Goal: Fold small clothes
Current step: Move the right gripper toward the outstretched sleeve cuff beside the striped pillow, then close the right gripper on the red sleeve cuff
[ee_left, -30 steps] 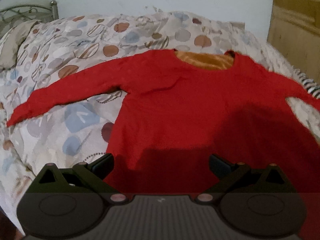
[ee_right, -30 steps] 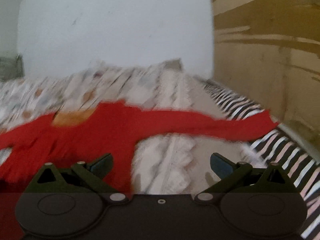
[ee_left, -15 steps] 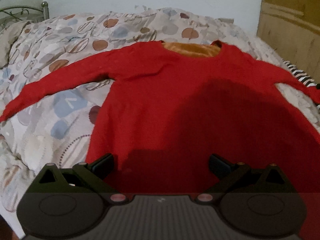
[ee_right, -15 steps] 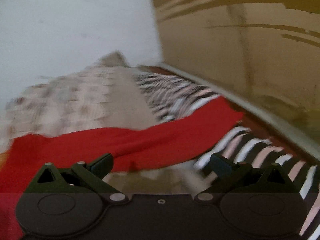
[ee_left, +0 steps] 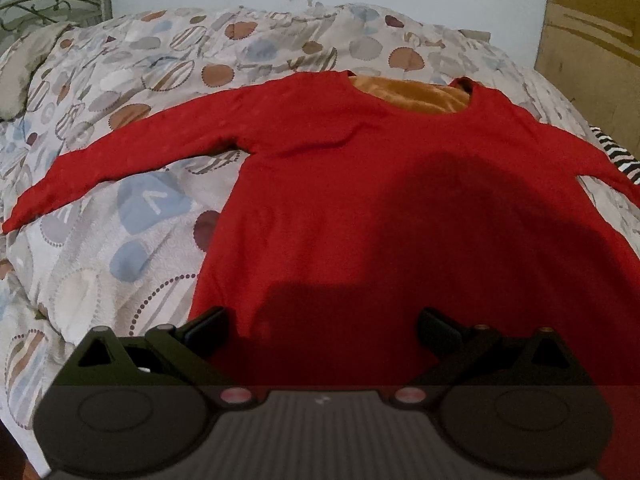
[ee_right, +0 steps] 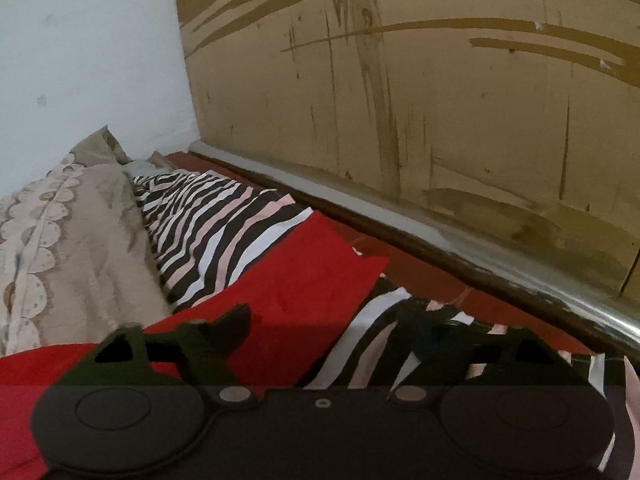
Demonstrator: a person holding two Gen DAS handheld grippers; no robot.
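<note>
Both grippers gape empty: the left gripper (ee_left: 322,322) over the hem of the red sweater (ee_left: 360,200), spread flat on the quilt (ee_left: 120,208); the right gripper (ee_right: 324,326) above its sleeve (ee_right: 304,280), on the striped sheet (ee_right: 208,216).

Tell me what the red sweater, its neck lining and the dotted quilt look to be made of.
Red sweater: seemingly a soft knit, matte and faintly fuzzy, draping limply with no sheen.
Neck lining: orange-gold fabric with a slight lustre, perhaps fleece or velvet; too blurred to settle.
Dotted quilt: apparently padded cotton or microfibre, matte, with puffy wrinkles and a pebbled surface.
</note>
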